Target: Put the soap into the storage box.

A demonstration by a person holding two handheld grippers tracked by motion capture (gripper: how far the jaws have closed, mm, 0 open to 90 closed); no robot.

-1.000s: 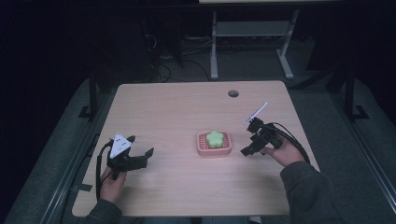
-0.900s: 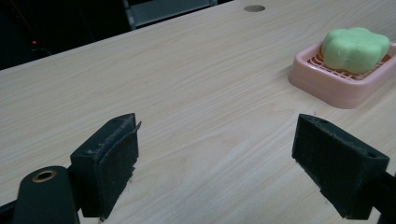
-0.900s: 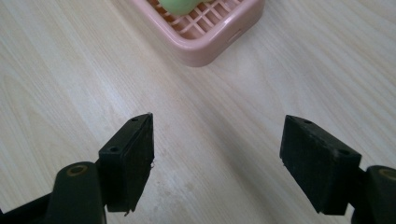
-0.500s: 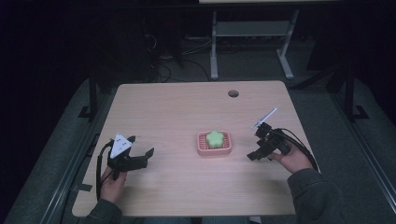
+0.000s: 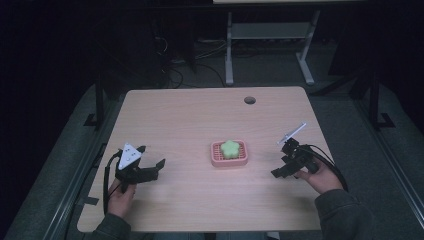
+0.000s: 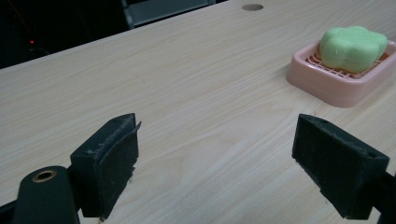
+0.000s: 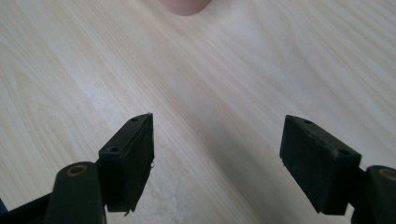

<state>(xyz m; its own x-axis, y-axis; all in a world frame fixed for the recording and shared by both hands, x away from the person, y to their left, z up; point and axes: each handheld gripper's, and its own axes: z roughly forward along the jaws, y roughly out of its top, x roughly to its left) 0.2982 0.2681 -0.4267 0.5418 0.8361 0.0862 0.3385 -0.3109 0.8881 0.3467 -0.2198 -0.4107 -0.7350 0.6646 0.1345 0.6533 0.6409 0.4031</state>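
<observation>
Two tools, both spread and empty: left tool (image 5: 150, 169), right tool (image 5: 281, 165). Green soap (image 5: 230, 148) sits in the pink dish (image 5: 216, 159), mid-bench (image 5: 200, 115), between us. We judge we're pre-reach; next, right tool moves left and straddles the soap.

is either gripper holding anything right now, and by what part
Nothing is held. The left gripper and the right gripper are open over bare table, apart from the green flower-shaped soap.
</observation>
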